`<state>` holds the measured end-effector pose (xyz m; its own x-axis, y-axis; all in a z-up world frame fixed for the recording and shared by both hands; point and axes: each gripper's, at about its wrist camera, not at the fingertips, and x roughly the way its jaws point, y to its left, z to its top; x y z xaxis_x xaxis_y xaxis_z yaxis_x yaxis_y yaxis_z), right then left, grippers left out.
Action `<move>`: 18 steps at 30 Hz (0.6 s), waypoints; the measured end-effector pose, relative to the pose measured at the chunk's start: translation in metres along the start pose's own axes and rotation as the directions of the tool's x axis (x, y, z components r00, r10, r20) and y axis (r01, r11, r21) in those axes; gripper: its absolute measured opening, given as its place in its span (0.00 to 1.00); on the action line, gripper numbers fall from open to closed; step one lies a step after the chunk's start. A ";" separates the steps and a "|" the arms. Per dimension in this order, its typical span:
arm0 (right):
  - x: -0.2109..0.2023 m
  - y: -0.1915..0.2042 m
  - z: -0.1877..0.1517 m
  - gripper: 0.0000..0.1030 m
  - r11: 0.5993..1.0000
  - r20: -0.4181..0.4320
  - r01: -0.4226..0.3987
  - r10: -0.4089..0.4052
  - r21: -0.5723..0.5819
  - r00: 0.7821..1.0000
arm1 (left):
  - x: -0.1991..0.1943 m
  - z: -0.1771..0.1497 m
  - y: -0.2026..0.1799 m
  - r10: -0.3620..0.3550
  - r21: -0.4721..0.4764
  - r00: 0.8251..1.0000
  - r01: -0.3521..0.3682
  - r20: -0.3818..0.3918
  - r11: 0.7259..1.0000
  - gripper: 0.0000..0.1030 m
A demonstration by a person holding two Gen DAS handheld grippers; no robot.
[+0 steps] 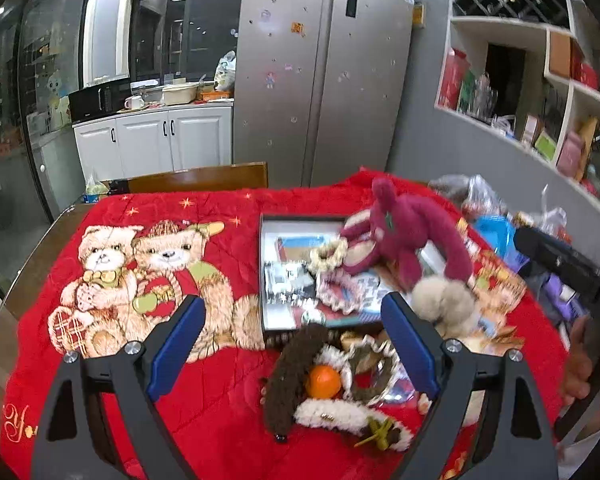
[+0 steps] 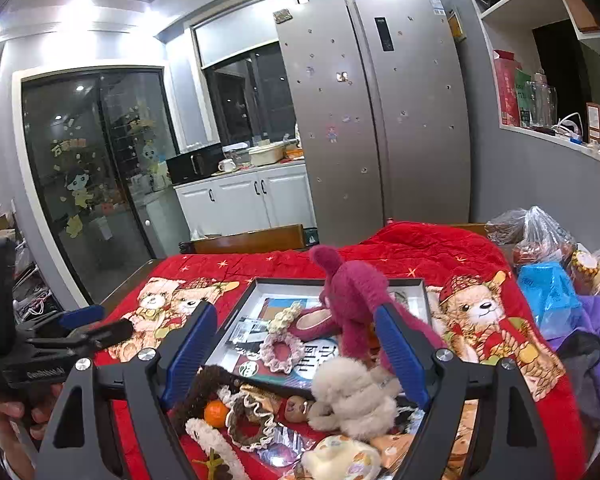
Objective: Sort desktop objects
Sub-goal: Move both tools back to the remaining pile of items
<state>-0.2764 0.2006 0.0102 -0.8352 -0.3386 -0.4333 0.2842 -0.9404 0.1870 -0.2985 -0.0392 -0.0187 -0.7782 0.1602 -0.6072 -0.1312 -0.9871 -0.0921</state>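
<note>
Here both tools hover spread wide and empty over a heap of soft items on the red blanket (image 1: 228, 392). Left gripper (image 1: 292, 344): fingers released, nothing between the pads; the orange ball (image 1: 323, 381) sits between its fingers, low, wrapped by a dark brown fuzzy band (image 1: 286, 380) and a white fuzzy band (image 1: 340, 414). Right gripper (image 2: 296, 350): also released, empty; a beige plush (image 2: 354, 394) lies just inside its right finger, and the magenta plush rabbit (image 2: 350, 300) rises beyond the fingertips, draped over the dark-framed tray (image 2: 324, 280). Scrunchies lie in the tray ahead of both tools: a cream scrunchie (image 2: 285, 317) and a pink scrunchie (image 2: 281, 351). Risks, as I judge them: items touch and overlap, so closing on one likely snags a neighbour; the ball could roll off once the bands shift; the rabbit's long limb could drag tray contents out if lifted; and the two tools work close, so a collision is possible. The right view alone shows a pale yellow plush (image 2: 340, 460) nearest that camera, a small brown toy (image 2: 296, 408) beside the beige plush, and plastic bags (image 2: 540, 240) well to the right of the fingers. The left view alone shows the green-and-brown bow (image 1: 380, 432) at the white band's end.
</note>
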 end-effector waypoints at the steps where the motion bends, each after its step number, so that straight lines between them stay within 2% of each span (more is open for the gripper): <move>1: 0.003 -0.001 -0.006 0.81 1.000 -0.005 -0.004 0.004 0.008 1.000 | 0.004 -0.008 -0.001 0.010 0.004 1.000 -0.010 0.006 1.000 0.88; 4: 0.013 -0.007 -0.021 0.81 1.000 -0.030 0.014 -0.013 0.022 0.999 | 0.026 -0.029 -0.001 0.036 0.021 0.999 -0.035 -0.032 0.999 0.88; 9: 0.033 -0.019 -0.042 0.81 0.997 -0.111 0.074 -0.071 0.025 0.991 | 0.057 -0.050 0.002 0.020 0.016 0.992 -0.018 -0.121 1.000 0.88; 12: 0.038 -0.024 -0.050 0.81 0.994 -0.136 0.103 -0.099 0.028 0.986 | 0.064 -0.054 0.001 0.004 0.022 0.992 -0.001 -0.126 1.000 0.88; 18: 0.053 -0.033 -0.066 0.81 0.991 -0.190 0.129 -0.123 0.021 0.974 | 0.087 -0.066 -0.003 0.034 0.059 0.983 -0.024 -0.180 0.998 0.88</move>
<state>-0.2992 0.2118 -0.0775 -0.7592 -0.2207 -0.6122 0.1639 -0.9753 0.1484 -0.3256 -0.0223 -0.1237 -0.6591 0.1226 -0.7420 -0.1489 -0.9884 -0.0310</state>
